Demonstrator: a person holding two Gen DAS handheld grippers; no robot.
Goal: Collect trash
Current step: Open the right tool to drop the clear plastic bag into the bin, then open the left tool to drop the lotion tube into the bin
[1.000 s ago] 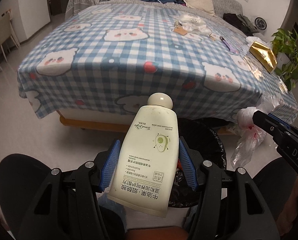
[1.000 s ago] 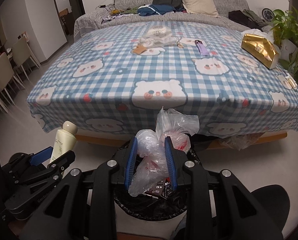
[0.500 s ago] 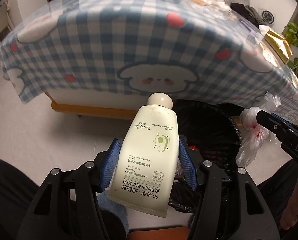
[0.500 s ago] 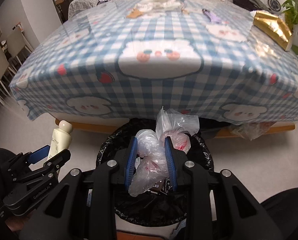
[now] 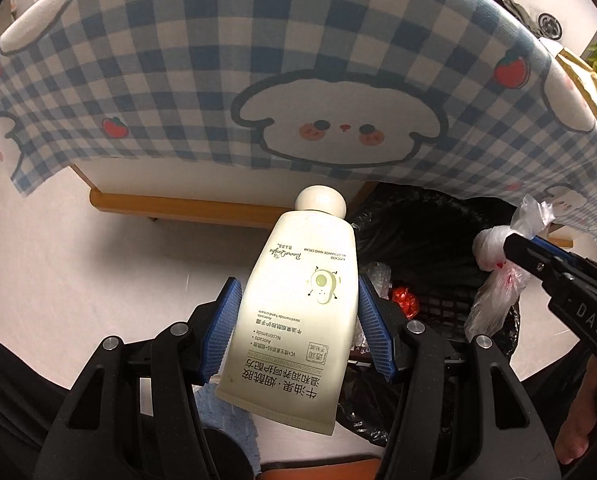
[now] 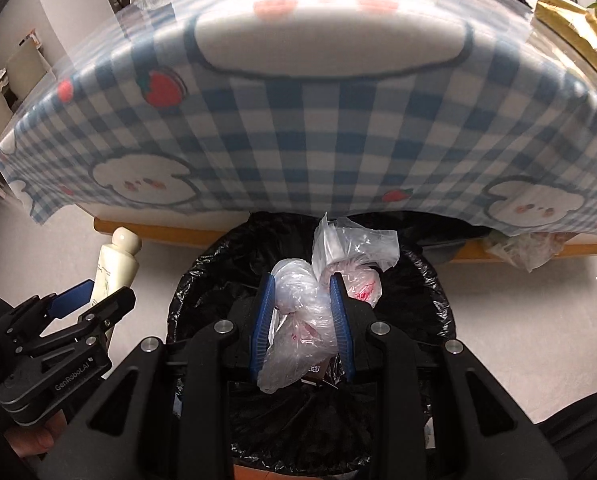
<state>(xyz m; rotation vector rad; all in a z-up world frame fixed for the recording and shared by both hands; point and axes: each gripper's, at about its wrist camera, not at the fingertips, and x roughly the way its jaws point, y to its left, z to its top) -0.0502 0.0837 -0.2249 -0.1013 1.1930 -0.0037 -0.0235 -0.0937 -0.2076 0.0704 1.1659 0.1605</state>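
My left claw (image 5: 298,332) is clamped on a cream tube (image 5: 298,304) at frame center, cap pointing up. My right claw (image 6: 302,316) pinches a crumpled plastic bag (image 6: 310,312) dead center, right over the black-lined bin (image 6: 434,280). Bin contents look like wrappers, too dark to say.

Cream tube (image 5: 298,308) between left jaws

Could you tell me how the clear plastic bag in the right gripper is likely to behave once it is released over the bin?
The plastic bag looks thin and crumpled, sagging below the right gripper, so it is probably floppy and very light. It may drift rather than drop straight. The black-lined trash bin sits directly beneath, so it should likely still land inside.
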